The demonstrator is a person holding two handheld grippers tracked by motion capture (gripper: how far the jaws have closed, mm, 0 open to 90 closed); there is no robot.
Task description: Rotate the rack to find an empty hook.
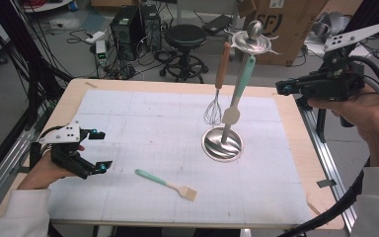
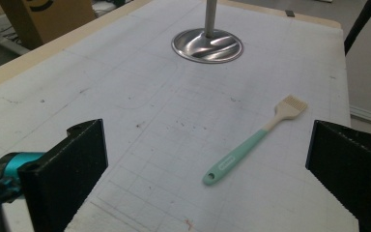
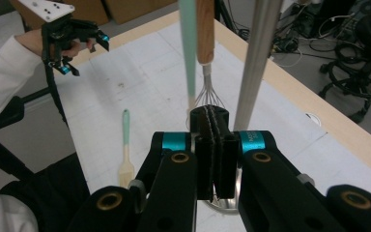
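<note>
A steel utensil stand rises from the white mat. From its top dish hang a wooden-handled whisk and a teal-handled spatula. A teal-handled pastry brush lies flat on the mat near the front, also seen in the left gripper view. My left gripper rests at the table's left edge, open, aimed at the brush with nothing between its jaws. My right gripper is held in the air right of the stand, shut and holding nothing. Its tips point at the whisk and the pole.
The gridded mat covers most of the wooden table. A metal rail runs along the right side. Beyond the far edge stand computer towers, a black stool and a cardboard box.
</note>
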